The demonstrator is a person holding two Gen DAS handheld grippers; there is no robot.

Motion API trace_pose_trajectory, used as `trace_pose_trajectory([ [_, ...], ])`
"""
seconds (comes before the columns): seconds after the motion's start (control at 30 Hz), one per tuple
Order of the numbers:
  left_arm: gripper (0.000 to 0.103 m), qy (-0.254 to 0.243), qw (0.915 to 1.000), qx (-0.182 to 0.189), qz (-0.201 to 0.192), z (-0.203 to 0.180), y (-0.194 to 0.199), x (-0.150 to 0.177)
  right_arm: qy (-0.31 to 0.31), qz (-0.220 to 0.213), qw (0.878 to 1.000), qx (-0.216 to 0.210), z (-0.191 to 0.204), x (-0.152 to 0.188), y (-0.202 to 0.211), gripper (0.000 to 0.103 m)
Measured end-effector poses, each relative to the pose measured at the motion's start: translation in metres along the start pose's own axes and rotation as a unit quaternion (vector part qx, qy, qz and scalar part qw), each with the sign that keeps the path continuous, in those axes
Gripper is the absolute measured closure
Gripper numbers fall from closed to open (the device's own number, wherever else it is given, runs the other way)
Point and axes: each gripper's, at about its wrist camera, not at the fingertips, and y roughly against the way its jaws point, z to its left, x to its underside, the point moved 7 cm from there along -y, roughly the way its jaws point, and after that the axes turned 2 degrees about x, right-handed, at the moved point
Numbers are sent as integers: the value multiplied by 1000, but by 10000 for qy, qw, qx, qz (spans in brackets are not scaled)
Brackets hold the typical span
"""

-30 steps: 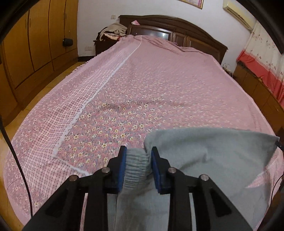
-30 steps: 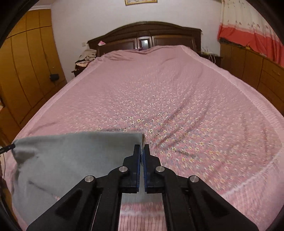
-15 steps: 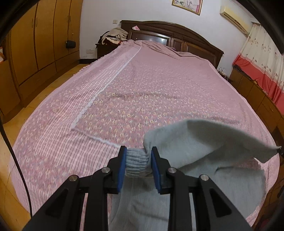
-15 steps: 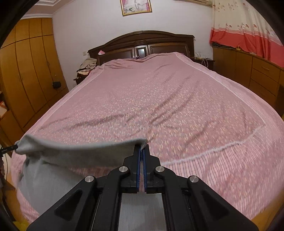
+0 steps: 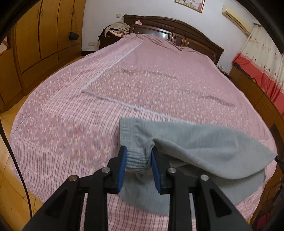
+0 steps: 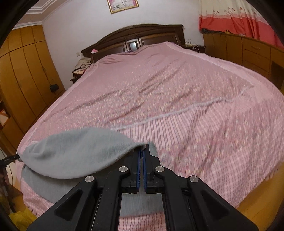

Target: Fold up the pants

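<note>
Both grippers now sit nearer the foot of the bed (image 5: 159, 85) than a second ago, and the pants (image 5: 204, 147), then stretched flat between them, now sag in a loose fold over the striped end of the bedspread.

Only the left view shows the ribbed waistband (image 5: 137, 159) bunched between the blue pads of the left gripper (image 5: 138, 156), whose jaws pinch it with a moderate gap. It also shows a flat layer of grey cloth lying on the bed below and beside the jaws. The right view alone shows the right gripper (image 6: 141, 152) with its jaws pressed almost together on a thin edge of the pants (image 6: 76, 151), which billow away to the left; the cloth between the pads is thin and partly shaded, so how much of it is caught there is hard to judge.

Around the bed stand a dark headboard (image 6: 138, 37), a wooden wardrobe (image 5: 44, 35) on the left, low cabinets (image 6: 248, 49) under a red and cream curtain (image 6: 239, 21) on the right, and a framed picture (image 6: 123, 5) on the wall. A heap of clothes (image 5: 117, 29) lies on a nightstand beside the headboard. Each gripper's black frame hides the near edge of the bed and the lower part of the pants.
</note>
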Motion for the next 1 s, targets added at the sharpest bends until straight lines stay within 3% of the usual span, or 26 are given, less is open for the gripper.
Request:
trace_pose_trajectory([
  [0.2,72,-37,9995,-238,210,6,-6,20,19,334,9987,373,-6,27,-16,97],
  [0.33,63,124,9991,-319,262,12,-6,29,-191,657,9962,543,-12,41,-26,80],
  [0.53,60,422,9975,-342,445,15,3,49,-103,721,9923,1001,-12,52,-16,71],
  [0.67,59,624,9967,-125,511,8,15,62,-2,511,9872,1510,-6,47,6,64],
  [0.83,59,854,9948,203,509,-6,28,65,-43,532,9932,1032,26,43,21,63],
  [1.0,57,804,9946,422,503,-24,31,58,-477,909,9947,103,65,53,7,63],
])
